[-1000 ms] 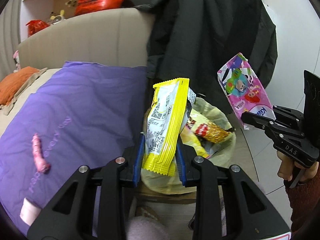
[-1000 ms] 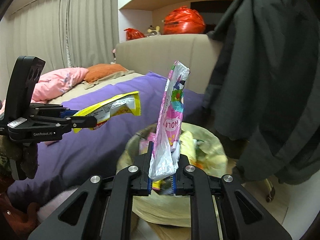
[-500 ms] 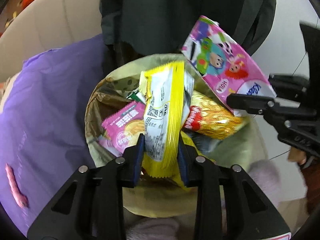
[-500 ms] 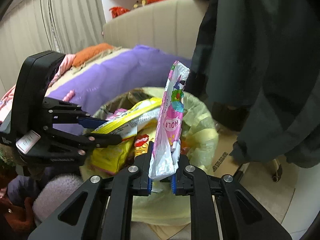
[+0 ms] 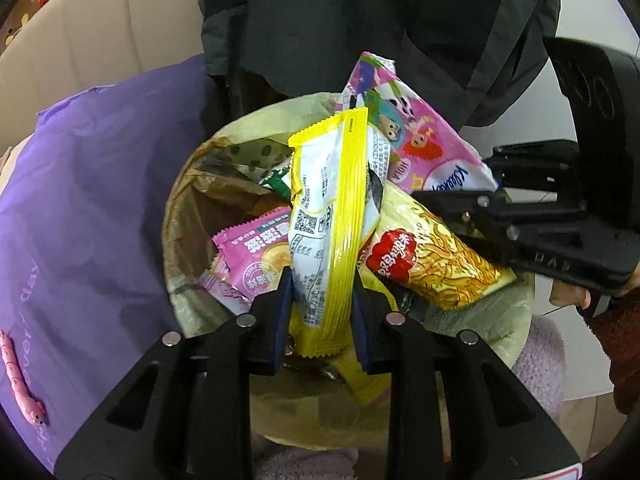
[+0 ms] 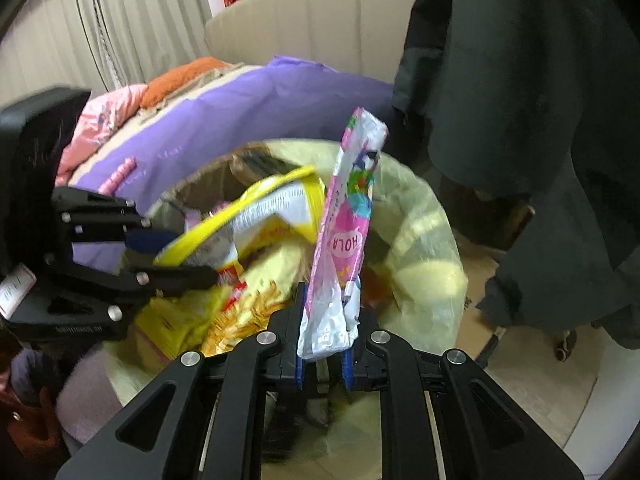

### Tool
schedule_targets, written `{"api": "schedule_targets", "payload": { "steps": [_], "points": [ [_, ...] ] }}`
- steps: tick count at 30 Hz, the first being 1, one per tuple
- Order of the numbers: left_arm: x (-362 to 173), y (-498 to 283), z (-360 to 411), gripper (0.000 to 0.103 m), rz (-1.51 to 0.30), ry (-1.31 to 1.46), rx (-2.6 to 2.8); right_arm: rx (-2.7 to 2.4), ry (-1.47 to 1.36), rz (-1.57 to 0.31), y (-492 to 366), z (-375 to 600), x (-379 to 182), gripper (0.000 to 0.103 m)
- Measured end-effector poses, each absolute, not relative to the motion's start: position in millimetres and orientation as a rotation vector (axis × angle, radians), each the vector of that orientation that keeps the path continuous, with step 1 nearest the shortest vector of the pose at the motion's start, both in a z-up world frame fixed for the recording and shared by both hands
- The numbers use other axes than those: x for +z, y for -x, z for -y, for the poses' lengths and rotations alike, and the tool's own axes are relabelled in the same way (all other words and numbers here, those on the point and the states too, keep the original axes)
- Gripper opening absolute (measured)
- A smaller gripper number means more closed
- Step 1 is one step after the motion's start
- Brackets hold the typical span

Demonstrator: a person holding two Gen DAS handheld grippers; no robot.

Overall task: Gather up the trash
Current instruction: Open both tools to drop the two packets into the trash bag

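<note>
My left gripper [image 5: 320, 312] is shut on a yellow and white snack wrapper [image 5: 332, 216] and holds it over the open trash bin [image 5: 176, 208], which has a pale yellow liner. My right gripper [image 6: 322, 344] is shut on a pink cartoon wrapper [image 6: 344, 232] and holds it upright over the same bin [image 6: 424, 224]. The pink wrapper also shows in the left wrist view [image 5: 416, 144], beside the yellow one. Inside the bin lie a pink snack packet [image 5: 256, 256] and a golden noodle packet [image 5: 432, 264]. The left gripper shows in the right wrist view [image 6: 176, 260].
A bed with a purple cover [image 5: 80, 208] lies left of the bin, with a small pink object [image 5: 20, 384] on it. A dark coat [image 5: 400, 32] hangs just behind the bin. A beige headboard [image 6: 312, 20] stands behind the bed. Tiled floor [image 6: 540, 380] lies right of the bin.
Both grippers have moved in over the bin and tilted down toward its mouth, each still holding its wrapper. The two wrappers have come close together.
</note>
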State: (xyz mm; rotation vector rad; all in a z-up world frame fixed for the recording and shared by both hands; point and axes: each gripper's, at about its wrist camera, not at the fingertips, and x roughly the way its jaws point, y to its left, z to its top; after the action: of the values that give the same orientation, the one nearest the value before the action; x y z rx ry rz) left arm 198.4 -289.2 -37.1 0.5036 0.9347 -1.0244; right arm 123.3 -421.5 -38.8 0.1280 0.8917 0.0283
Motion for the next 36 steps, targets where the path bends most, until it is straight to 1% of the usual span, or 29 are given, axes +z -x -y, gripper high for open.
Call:
{"api": "schedule_targets", "payload": {
  "steps": [4, 10, 13, 16, 18, 19, 20, 21, 22, 28, 32, 34, 36],
  "points": [
    [-37.0, -195.9, 294.7, 0.025, -0.921, -0.506, -1.026, 0.023, -0.136, -0.877, -113.5, 424.9, -35.6, 0.014],
    [-28.3, -202.3, 280.3, 0.025, -0.956, -0.386, -1.049, 0.006, -0.099, -0.868, -108.8, 421.1, -29.1, 0.014],
    [-23.5, -202.7, 273.8, 0.030, -0.958, -0.349, -1.053, 0.006, -0.098, -0.856, -105.7, 418.0, -25.2, 0.015],
    [-19.4, -201.5, 267.3, 0.030, -0.955, -0.323, -1.046, -0.009, -0.088, -0.847, -101.7, 414.4, -21.4, 0.015],
    [-14.6, -201.0, 261.9, 0.034, -0.947, -0.296, -1.045, -0.023, -0.081, -0.843, -99.3, 413.7, -18.4, 0.016],
    [-11.9, -201.0, 259.2, 0.037, -0.942, -0.280, -1.044, -0.024, -0.082, -0.842, -97.8, 413.4, -17.5, 0.019],
    [-10.1, -199.9, 257.1, 0.042, -0.940, -0.272, -1.044, -0.021, -0.086, -0.839, -96.0, 412.9, -15.8, 0.022],
    [-7.6, -199.4, 255.3, 0.046, -0.937, -0.264, -1.043, -0.020, -0.090, -0.834, -93.9, 411.8, -14.7, 0.030],
    [-5.9, -199.0, 254.2, 0.048, -0.933, -0.262, -1.041, -0.018, -0.093, -0.829, -92.6, 411.8, -13.1, 0.032],
    [4.9, -195.4, 243.8, 0.062, -0.915, -0.233, -1.028, -0.046, -0.102, -0.803, -86.6, 409.9, -3.9, 0.033],
    [13.1, -197.0, 227.2, 0.065, -0.891, -0.165, -0.972, -0.082, -0.124, -0.771, -79.7, 408.0, 2.6, 0.035],
    [16.9, -196.9, 214.2, 0.066, -0.868, -0.131, -0.914, -0.098, -0.143, -0.751, -75.2, 406.9, 5.2, 0.045],
    [18.8, -194.4, 202.0, 0.066, -0.855, -0.105, -0.868, -0.113, -0.169, -0.730, -69.9, 403.7, 9.3, 0.046]
  ]
}}
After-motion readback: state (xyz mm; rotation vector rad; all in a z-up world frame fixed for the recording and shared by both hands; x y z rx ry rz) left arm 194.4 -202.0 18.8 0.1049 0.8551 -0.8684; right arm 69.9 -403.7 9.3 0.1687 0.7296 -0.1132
